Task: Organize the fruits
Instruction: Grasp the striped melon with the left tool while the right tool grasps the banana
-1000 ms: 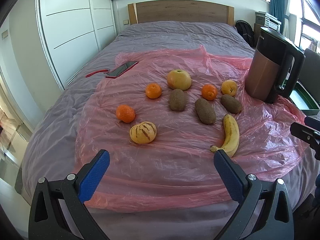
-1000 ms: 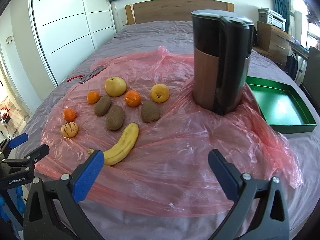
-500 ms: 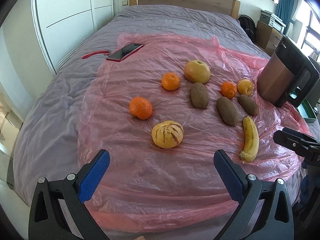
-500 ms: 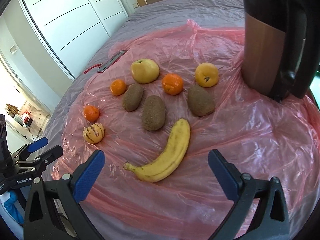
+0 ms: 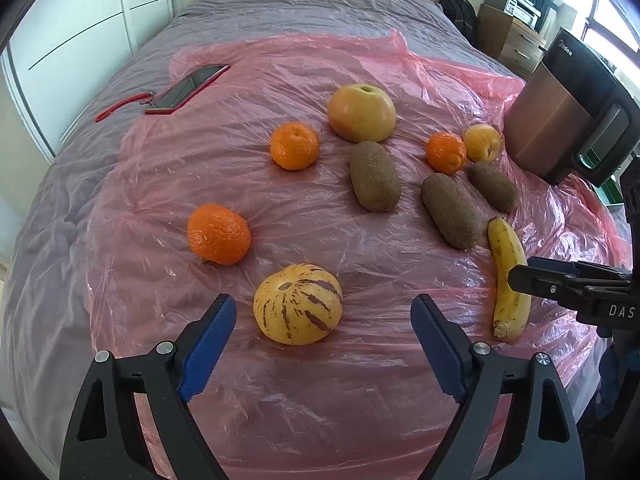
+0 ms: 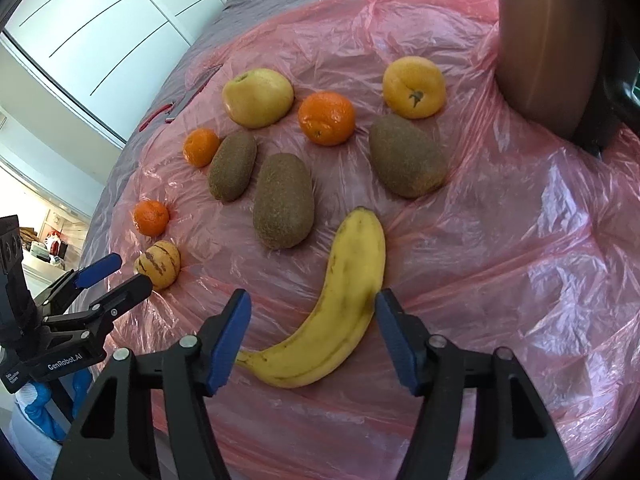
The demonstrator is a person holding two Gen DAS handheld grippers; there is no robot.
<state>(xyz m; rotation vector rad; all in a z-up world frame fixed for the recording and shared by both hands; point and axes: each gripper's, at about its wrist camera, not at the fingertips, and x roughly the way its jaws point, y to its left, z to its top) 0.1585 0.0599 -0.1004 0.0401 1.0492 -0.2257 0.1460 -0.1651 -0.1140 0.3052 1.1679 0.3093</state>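
Observation:
Fruit lies on a pink plastic sheet (image 5: 240, 92) on a bed. My left gripper (image 5: 323, 320) is open, its blue pads on either side of a striped yellow melon (image 5: 298, 303), not touching it. My right gripper (image 6: 313, 312) is open around a banana (image 6: 340, 304), which also shows in the left wrist view (image 5: 508, 276). Further back lie three tangerines (image 5: 219, 234) (image 5: 295, 146) (image 5: 446, 152), three brown kiwis (image 5: 374, 176) (image 5: 450, 210) (image 5: 493, 186), a large yellow apple (image 5: 362, 113) and a small yellow fruit (image 5: 482, 143).
A black and copper kettle (image 5: 560, 112) stands at the sheet's right edge, close to the small yellow fruit. A phone (image 5: 186, 88) with a red strap lies at the sheet's far left. A white wardrobe (image 5: 80, 40) stands left of the bed.
Both grippers have moved forward and down toward the sheet. The left now brackets the striped melon. The right now brackets the banana. The fruit has not moved.

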